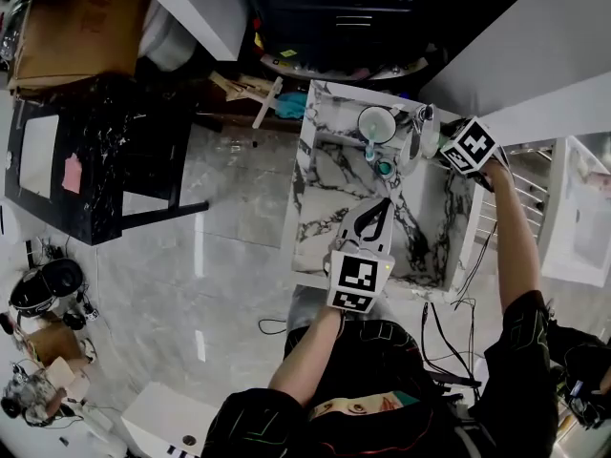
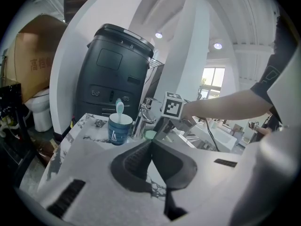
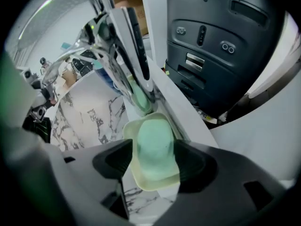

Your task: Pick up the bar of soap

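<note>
The pale green bar of soap [image 3: 153, 135] lies in a cream dish [image 3: 151, 181] on the marble counter [image 1: 325, 198], beside the chrome faucet [image 3: 134, 65]. My right gripper [image 3: 153, 147] is open, one jaw on each side of the bar, and the bar still rests in its dish. In the head view its marker cube [image 1: 471, 146] is at the counter's far right. The left gripper view shows the soap [image 2: 149, 134] as a green patch by the faucet. My left gripper [image 2: 150, 144] is shut and empty, low over the counter's near part.
A blue cup [image 2: 120, 128] with a toothbrush [image 2: 119, 106] stands left of the faucet [image 2: 143, 117]. Behind the counter rises a tall black appliance [image 2: 113, 74]. A white towel rail [image 1: 520, 198] is right of the counter, and cables hang near the person's right arm.
</note>
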`<state>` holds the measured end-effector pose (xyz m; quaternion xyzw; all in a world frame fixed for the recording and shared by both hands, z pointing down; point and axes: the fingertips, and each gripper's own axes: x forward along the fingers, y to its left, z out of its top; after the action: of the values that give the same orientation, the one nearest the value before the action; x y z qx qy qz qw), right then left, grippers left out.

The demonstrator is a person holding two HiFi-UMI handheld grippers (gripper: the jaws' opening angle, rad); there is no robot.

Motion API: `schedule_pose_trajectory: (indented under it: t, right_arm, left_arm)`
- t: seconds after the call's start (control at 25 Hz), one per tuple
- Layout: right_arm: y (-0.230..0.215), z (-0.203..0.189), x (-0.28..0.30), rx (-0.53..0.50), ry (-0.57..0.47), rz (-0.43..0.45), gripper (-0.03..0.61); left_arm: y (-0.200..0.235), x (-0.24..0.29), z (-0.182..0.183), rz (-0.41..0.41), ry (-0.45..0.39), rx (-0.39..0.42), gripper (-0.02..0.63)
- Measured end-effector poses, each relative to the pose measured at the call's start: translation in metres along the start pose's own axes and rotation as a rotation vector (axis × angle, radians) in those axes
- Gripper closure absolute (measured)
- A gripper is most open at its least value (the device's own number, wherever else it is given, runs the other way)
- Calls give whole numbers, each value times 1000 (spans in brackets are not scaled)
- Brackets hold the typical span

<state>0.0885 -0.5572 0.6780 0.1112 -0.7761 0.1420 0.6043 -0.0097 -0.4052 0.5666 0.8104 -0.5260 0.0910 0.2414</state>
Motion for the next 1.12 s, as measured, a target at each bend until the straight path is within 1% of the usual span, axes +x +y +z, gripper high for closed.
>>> schedule_pose_trajectory:
  t: [0.08, 0.12, 0.28, 0.44, 0.52, 0.64, 0.68, 0.8, 0.88, 1.0, 1.12]
  right_arm:
    - [-3, -3, 4, -11, 34, -27, 302]
    - [-3, -3, 6, -4, 40, -30, 319]
    - [-2, -1, 9, 47, 12, -3, 319]
    - [-2, 0, 10, 124, -3, 9, 318]
    - [-3, -2, 10, 145, 28, -3, 318]
    - [-3, -14, 10, 190, 102, -25, 319]
    - [-3, -15, 10, 201, 108, -29, 319]
    - [-6, -12, 8, 214, 66, -59, 321]
    - [-9, -6, 6, 201, 16, -92, 323]
    - [-13, -6, 1, 183, -29, -146, 325]
    - [-16, -11, -6, 240, -93, -169, 327]
  left_arm:
    - [0, 1, -2, -2, 4, -3, 604]
    - [0, 1, -3, -2, 6, -4, 604]
    - [2, 1, -7, 2, 7, -14, 604]
    - [0, 0, -8, -1, 7, -20, 604]
    - [-2, 0, -8, -3, 8, -20, 604]
    - [-6, -2, -9, -3, 7, -18, 606]
    - [-7, -4, -10, -3, 7, -17, 606]
    - [-6, -10, -11, 6, 3, -18, 604]
    - [-2, -15, -13, 20, -1, -23, 606]
    - [3, -22, -15, 40, -7, -32, 606]
    - [2, -27, -15, 49, -13, -37, 604]
